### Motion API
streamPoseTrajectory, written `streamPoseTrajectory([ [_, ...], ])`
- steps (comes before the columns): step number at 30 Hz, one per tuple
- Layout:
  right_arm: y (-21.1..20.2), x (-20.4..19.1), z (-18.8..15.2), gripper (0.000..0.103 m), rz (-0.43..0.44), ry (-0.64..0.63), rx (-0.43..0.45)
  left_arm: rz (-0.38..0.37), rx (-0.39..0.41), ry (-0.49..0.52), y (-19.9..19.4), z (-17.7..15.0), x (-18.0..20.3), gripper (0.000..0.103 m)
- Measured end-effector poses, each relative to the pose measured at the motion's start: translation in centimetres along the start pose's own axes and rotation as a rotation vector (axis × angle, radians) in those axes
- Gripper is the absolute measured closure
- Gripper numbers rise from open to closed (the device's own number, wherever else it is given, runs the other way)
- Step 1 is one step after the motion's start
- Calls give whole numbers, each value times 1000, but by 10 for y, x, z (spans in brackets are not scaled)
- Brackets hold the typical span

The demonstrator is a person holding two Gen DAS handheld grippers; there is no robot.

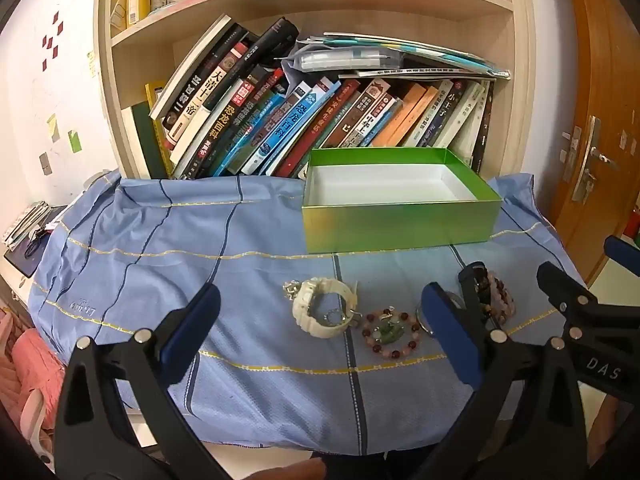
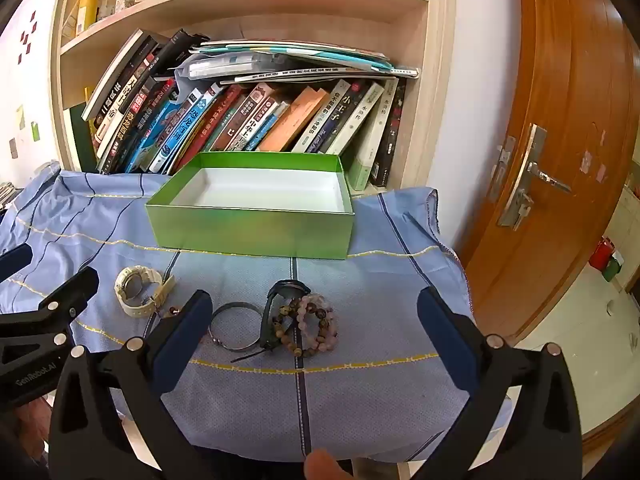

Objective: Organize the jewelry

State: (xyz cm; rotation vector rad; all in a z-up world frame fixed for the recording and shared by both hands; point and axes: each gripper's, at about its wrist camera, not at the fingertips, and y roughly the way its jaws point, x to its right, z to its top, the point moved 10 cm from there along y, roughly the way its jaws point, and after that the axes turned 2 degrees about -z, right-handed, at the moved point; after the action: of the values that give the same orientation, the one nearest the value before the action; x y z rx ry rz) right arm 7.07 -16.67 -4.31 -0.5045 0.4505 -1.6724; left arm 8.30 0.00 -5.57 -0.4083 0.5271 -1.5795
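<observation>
An open green box [image 1: 400, 220] with a white inside stands at the back of the blue cloth; it also shows in the right wrist view [image 2: 252, 232]. In front of it lie a cream watch [image 1: 324, 312] [image 2: 138, 290], a red-and-pink bead bracelet with a green stone [image 1: 392, 334], a silver bangle [image 2: 236, 330], a black watch [image 2: 276, 312] and pink and brown bead bracelets [image 2: 316, 326] [image 1: 498, 294]. My left gripper [image 1: 320, 308] is open and empty, near the cream watch. My right gripper [image 2: 314, 312] is open and empty, near the bead bracelets.
A bookshelf [image 1: 320, 112] full of leaning books stands right behind the box. A wooden door [image 2: 560, 160] with a metal handle is to the right. The cloth [image 1: 160, 260] drapes over the table's front and sides. Small items lie on a surface at far left [image 1: 28, 232].
</observation>
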Motion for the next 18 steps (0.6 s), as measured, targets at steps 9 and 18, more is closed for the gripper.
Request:
streamPoseTrajectory([
  [9,0,0,0,3,-3,-3,-3,8,0,-1,0,0,-1,4],
  [18,0,0,-1,3,-1,-2,-5,8,-7,-4,0,0,0,4],
])
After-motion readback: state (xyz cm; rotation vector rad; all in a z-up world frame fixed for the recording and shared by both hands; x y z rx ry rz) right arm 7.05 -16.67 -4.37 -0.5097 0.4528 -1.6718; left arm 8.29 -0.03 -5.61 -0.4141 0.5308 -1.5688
